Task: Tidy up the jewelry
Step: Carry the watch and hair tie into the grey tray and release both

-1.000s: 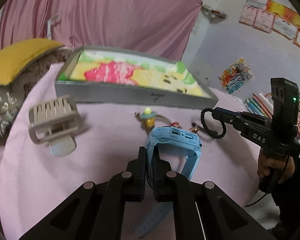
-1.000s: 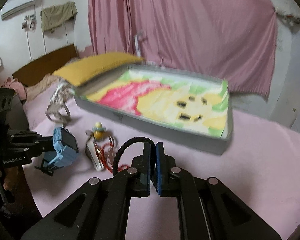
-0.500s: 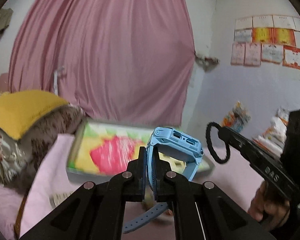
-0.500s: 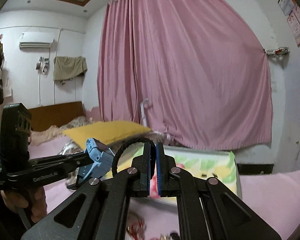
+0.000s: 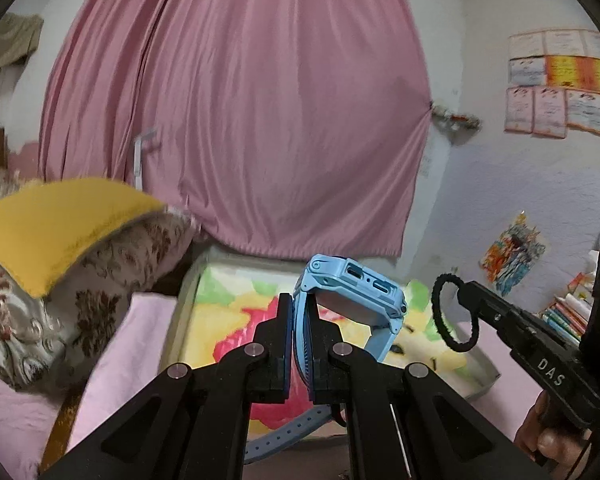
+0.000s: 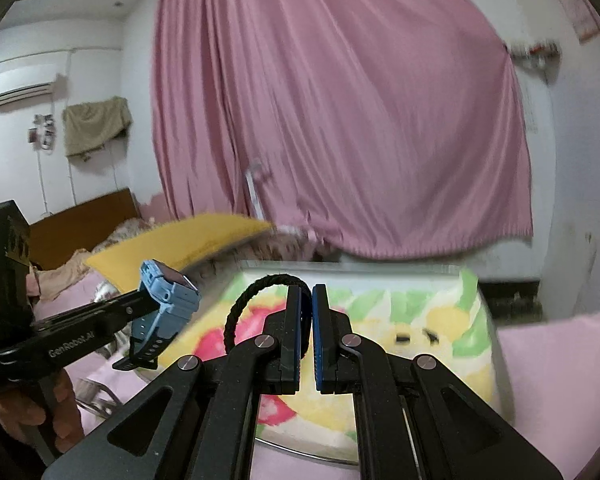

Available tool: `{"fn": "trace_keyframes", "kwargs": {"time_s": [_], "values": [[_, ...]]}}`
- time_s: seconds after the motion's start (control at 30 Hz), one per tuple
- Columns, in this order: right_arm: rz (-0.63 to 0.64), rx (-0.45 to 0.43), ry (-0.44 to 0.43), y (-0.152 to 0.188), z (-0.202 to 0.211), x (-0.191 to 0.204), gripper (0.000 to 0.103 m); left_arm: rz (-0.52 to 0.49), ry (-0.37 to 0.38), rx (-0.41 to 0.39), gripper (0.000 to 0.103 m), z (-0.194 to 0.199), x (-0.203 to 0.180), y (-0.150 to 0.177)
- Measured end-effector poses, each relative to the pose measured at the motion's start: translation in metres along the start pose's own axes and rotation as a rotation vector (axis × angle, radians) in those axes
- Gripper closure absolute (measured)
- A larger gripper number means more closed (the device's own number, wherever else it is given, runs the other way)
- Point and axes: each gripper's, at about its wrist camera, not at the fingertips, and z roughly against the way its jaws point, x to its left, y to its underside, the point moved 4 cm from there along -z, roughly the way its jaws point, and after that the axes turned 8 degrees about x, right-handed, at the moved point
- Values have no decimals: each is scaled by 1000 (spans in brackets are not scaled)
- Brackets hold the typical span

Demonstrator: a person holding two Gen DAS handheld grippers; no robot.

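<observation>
Both grippers have lifted off the pink cloth and now hang over the tray (image 5: 182, 312). Left gripper (image 5: 300, 334) clamps the watch (image 5: 352, 296) strap; right gripper (image 6: 306, 322) pinches the black loop (image 6: 256, 292). Judgement: drop-off comes next.

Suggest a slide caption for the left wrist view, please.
Left claw carries blue watch over tray.

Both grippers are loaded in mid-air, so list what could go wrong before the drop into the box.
The blue watch is pinched only by its strap in the left gripper; its heavy body hangs to one side and might twist free. The black hair tie loops out of the right gripper and may snag. The box is shallow, so either might bounce out.
</observation>
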Motion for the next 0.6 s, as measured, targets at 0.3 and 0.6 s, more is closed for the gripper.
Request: {"fn": "trace_keyframes", "kwargs": {"time_s": [0.3,0.6], "values": [[-67,249,-7,25,-49,-24,98,24,-33,276,98,-52,9,17],[-135,395,-28,46,-74,-31,98,3,-70,432,97,-77,10,27]]}}
